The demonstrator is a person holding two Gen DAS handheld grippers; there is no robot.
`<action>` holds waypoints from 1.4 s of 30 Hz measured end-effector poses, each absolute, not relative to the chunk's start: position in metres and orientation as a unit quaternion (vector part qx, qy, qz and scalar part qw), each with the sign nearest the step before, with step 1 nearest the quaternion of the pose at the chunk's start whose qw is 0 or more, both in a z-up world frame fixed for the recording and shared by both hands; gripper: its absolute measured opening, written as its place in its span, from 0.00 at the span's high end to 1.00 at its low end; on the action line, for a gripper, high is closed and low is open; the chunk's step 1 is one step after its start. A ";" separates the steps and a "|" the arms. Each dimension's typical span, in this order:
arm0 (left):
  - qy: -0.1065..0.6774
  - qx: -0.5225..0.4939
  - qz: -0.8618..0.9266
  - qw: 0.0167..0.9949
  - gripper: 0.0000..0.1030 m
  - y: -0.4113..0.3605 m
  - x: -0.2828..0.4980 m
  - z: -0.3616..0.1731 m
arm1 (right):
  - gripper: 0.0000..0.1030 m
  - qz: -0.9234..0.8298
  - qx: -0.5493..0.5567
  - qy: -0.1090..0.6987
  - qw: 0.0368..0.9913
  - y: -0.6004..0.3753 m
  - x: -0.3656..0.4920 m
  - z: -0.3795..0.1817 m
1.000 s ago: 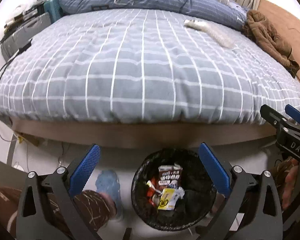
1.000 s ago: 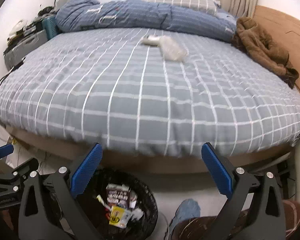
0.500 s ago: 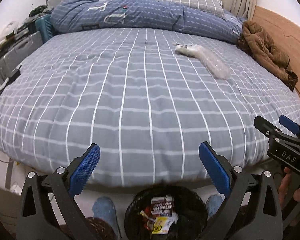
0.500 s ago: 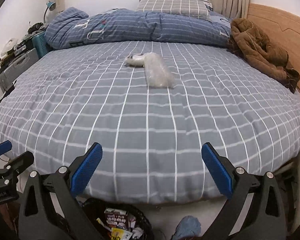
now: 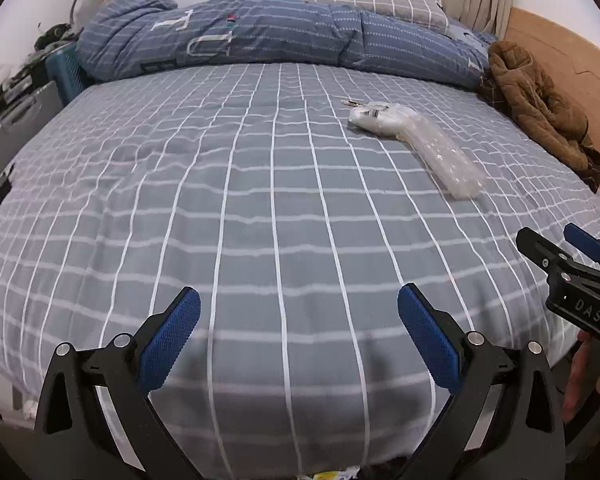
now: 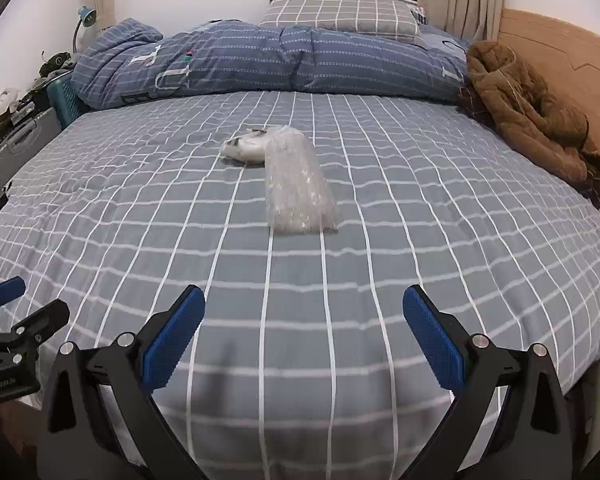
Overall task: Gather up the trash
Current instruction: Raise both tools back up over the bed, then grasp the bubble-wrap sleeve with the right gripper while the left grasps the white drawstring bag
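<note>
A clear bubble-wrap bag (image 6: 298, 184) lies on the grey checked bed (image 6: 180, 220), with a white plastic wrapper (image 6: 246, 146) touching its far end. Both also show in the left wrist view, the bag (image 5: 444, 156) and the wrapper (image 5: 374, 118) at the right of the bed (image 5: 180, 200). My right gripper (image 6: 304, 324) is open and empty above the bed's near edge, straight before the bag. My left gripper (image 5: 299, 322) is open and empty, left of the right one. The right gripper shows at the right edge of the left wrist view (image 5: 560, 246). The bin is almost hidden below.
A folded blue duvet (image 6: 268, 60) and a checked pillow (image 6: 340, 14) lie at the bed's far side. A brown jacket (image 6: 528, 116) lies by the wooden headboard (image 6: 560, 52) at right. Cases and clutter (image 6: 16, 140) stand at left.
Both grippers have risen from over the black trash bin by the bed's foot to above the bed's edge. The bin has dropped out of view and the bag is nearer.
</note>
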State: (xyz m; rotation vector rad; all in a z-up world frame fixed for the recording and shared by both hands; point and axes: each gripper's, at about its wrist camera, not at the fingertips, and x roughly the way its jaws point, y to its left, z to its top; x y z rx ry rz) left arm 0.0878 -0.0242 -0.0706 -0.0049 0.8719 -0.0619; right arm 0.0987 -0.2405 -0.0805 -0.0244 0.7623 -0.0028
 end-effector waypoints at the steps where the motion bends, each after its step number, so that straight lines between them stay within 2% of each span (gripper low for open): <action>1: 0.422 -0.002 -0.030 0.906 0.06 -0.025 0.094 -0.071 | 0.07 -0.002 -0.012 0.373 0.928 -0.241 0.105 -0.081; 10: 0.422 0.004 -0.036 0.906 0.06 -0.031 0.146 -0.072 | 0.08 -0.001 -0.015 0.375 0.927 -0.240 0.157 -0.084; 19: 0.425 0.017 -0.038 0.904 0.06 -0.035 0.190 -0.078 | 0.15 0.003 -0.010 0.395 0.919 -0.241 0.204 -0.095; 20: 0.425 0.019 -0.038 0.904 0.06 -0.036 0.194 -0.079 | 0.20 0.005 -0.008 0.399 0.917 -0.242 0.207 -0.097; 23: 0.427 0.028 -0.038 0.903 0.06 -0.037 0.212 -0.083 | 0.25 0.009 -0.005 0.413 0.911 -0.242 0.221 -0.105; 26: 0.430 0.031 -0.037 0.902 0.06 -0.038 0.227 -0.089 | 0.38 0.021 -0.001 0.431 0.902 -0.241 0.234 -0.115; 28: 0.432 0.033 -0.039 0.900 0.06 -0.041 0.239 -0.092 | 0.43 0.024 -0.001 0.437 0.899 -0.241 0.239 -0.120; 32: 0.431 0.046 -0.046 0.900 0.06 -0.054 0.261 -0.095 | 0.77 0.036 0.008 0.443 0.896 -0.243 0.245 -0.122; 33: 0.430 0.050 -0.050 0.900 0.06 -0.060 0.268 -0.096 | 0.83 0.039 0.011 0.441 0.897 -0.244 0.246 -0.120; 42: 0.429 0.059 -0.090 0.897 0.06 -0.104 0.330 -0.091 | 0.85 0.055 0.016 0.415 0.908 -0.266 0.236 -0.095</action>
